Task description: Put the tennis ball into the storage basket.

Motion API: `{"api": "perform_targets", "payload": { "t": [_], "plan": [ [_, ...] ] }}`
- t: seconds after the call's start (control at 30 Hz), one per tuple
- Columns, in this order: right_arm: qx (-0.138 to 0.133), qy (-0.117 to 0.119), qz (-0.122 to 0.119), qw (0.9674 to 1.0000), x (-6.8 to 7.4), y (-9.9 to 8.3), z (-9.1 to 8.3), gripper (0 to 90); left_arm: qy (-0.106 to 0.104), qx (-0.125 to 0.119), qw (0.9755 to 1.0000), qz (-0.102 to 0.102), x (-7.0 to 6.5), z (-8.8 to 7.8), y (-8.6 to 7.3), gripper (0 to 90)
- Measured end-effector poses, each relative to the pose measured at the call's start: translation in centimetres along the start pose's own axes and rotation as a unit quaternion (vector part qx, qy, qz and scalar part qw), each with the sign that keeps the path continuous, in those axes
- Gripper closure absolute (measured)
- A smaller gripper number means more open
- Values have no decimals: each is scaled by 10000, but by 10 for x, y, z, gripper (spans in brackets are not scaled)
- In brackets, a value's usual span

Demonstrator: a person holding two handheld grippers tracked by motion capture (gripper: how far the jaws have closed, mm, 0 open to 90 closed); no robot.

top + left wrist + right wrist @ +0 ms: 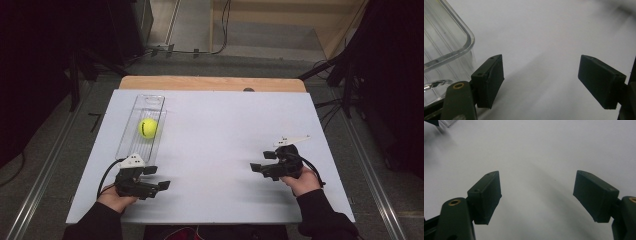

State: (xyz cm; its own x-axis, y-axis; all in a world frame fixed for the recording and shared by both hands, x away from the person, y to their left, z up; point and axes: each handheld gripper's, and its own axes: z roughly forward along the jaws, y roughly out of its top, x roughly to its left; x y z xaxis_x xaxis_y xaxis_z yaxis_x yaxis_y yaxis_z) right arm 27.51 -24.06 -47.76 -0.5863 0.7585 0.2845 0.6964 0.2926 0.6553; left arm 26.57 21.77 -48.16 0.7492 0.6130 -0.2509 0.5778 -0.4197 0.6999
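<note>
Both grippers, left gripper (161, 185) and right gripper (256, 167), I hold wide open and empty at lower frame, the tennis ball (148, 127) already resting in its clear tray (131, 134) upper left.

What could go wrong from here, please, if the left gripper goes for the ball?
The left gripper sits right beside the clear tray's near end, so swinging toward the ball might knock the tray askew. The ball lies loose inside and could roll off along the tray, away from the open jaws. The tray's walls may also block a sideways grasp.
</note>
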Motion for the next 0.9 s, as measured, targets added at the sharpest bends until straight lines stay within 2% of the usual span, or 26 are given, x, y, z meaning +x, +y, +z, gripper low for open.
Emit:
{"api": "perform_targets", "payload": {
  "t": [0.53,0.7,0.9],
  "plan": [
    [-89,-112,116,9998,-10,-23,-14,204,16,2,10000,-24,2,-1,0,211],
    [-93,-196,138,9997,-15,-31,-15,204,28,-7,10000,-42,2,-1,0,211],
    [-67,-176,157,9997,-16,-35,-15,204,35,35,10000,-7,2,-1,0,211]
  ]
}}
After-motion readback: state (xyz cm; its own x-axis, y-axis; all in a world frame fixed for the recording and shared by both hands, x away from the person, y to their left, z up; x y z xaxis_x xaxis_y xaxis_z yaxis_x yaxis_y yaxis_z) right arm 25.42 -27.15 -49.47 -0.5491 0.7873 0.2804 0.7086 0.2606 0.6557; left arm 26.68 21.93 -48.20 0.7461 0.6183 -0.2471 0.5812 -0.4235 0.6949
